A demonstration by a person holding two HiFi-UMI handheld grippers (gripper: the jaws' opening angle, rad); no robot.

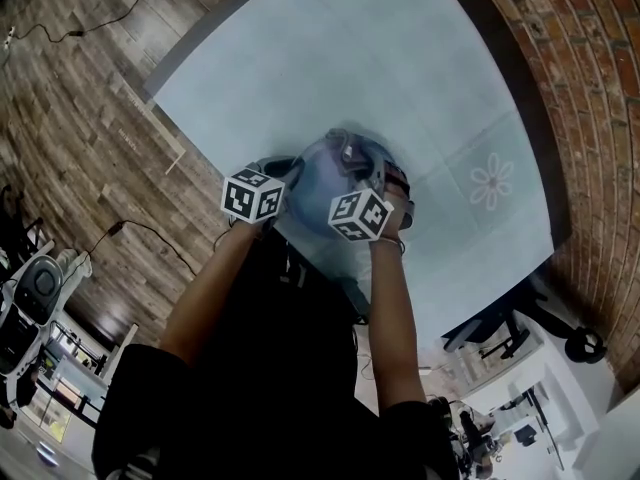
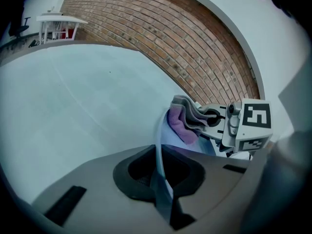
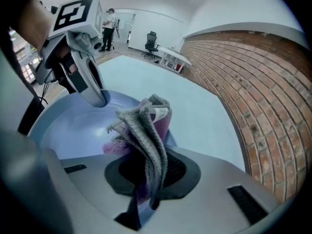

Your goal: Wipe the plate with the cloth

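A blue plate (image 1: 316,175) is held in the air over the pale blue table (image 1: 400,58). My left gripper (image 1: 284,171) is shut on its rim; in the left gripper view the plate (image 2: 159,147) runs edge-on between the jaws of that gripper (image 2: 158,179). A grey and purple cloth (image 3: 146,128) is bunched in my right gripper (image 3: 146,179), which is shut on it. The cloth (image 2: 185,118) lies against the plate's face (image 3: 73,130), near the rim opposite the left gripper (image 3: 95,96). The right gripper (image 2: 214,117) also shows in the left gripper view.
A brick wall (image 1: 590,118) borders the table's right side, and a flower print (image 1: 492,181) marks the tablecloth. Wooden floor (image 1: 80,148) with cables lies to the left. An office chair (image 3: 152,42), a white desk (image 3: 173,57) and a standing person (image 3: 109,21) are far off.
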